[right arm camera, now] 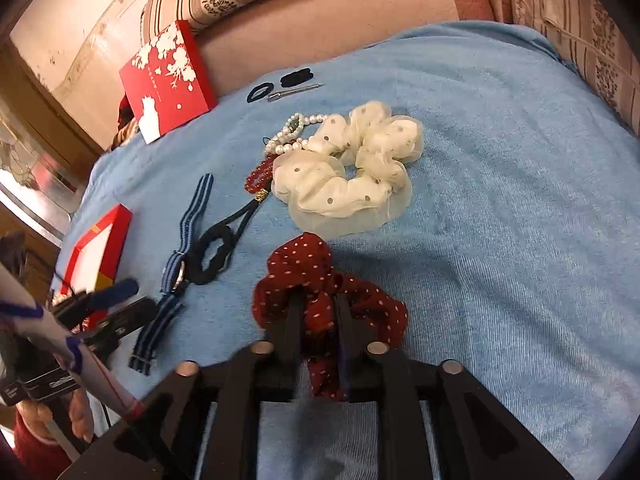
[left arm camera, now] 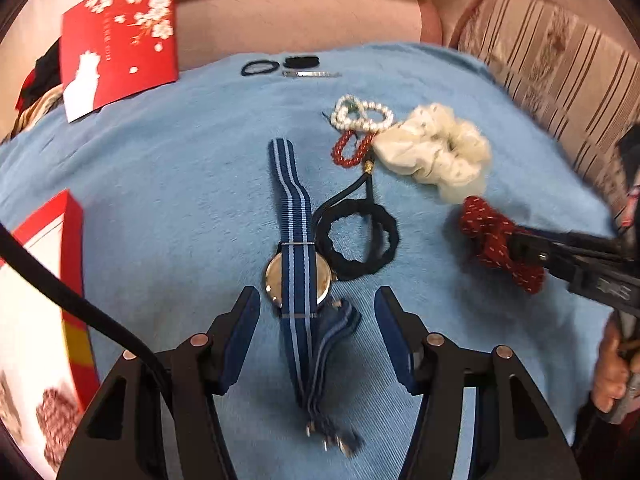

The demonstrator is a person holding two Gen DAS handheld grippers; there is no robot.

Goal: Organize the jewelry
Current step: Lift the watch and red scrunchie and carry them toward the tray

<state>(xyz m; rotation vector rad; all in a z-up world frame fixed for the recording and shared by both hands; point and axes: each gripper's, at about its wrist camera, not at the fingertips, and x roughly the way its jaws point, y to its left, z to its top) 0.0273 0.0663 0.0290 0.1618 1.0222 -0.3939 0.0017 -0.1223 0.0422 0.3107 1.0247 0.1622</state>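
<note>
A watch with a blue striped strap [left arm camera: 298,280] lies on the blue towel [left arm camera: 160,200], right between the fingers of my left gripper [left arm camera: 316,300], which is open and just above it. My right gripper [right arm camera: 318,308] is shut on a dark red dotted scrunchie [right arm camera: 304,268], which also shows in the left wrist view [left arm camera: 496,240]. A black hair tie [left arm camera: 360,240] lies next to the watch. A cream scrunchie [right arm camera: 352,168], a pearl bracelet [left arm camera: 362,114] and a red bead bracelet [left arm camera: 352,148] lie farther back.
An open red box [left arm camera: 74,264] stands at the towel's left edge. Its red flowered lid [left arm camera: 120,36] leans at the back left. Two small black hair ties [left arm camera: 260,67] and a metal clip [left arm camera: 312,74] lie at the far edge. A striped sofa cushion [left arm camera: 552,64] borders the right.
</note>
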